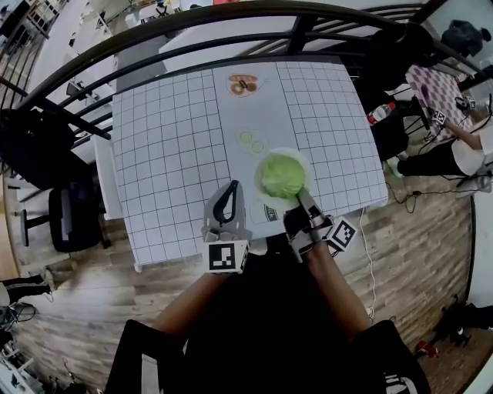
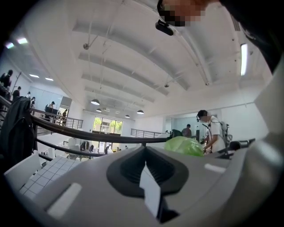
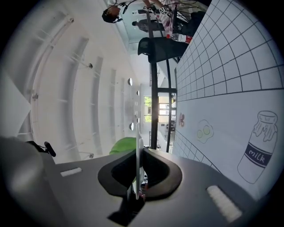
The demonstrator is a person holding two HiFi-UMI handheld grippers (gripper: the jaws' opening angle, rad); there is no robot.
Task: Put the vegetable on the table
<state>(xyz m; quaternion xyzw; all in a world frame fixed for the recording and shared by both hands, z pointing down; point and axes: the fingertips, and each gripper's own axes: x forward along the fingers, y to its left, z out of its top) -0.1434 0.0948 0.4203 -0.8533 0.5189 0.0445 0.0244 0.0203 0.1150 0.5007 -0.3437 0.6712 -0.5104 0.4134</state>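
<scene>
Right gripper [image 1: 303, 200]: jaws clamped on plate [image 1: 310, 172] rim; cabbage [image 1: 280, 175] lies just above them in frame.
Left gripper [image 1: 226, 206]: jaws together, empty.

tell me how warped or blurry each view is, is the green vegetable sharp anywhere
Head view: heavy fisheye bows the railing, but the green vegetable is sharp and evenly lit. Left gripper view: bright ceiling lamps, the vegetable soft-edged. Right gripper view: rolled sideways, the plate rim blurred edge-on.
</scene>
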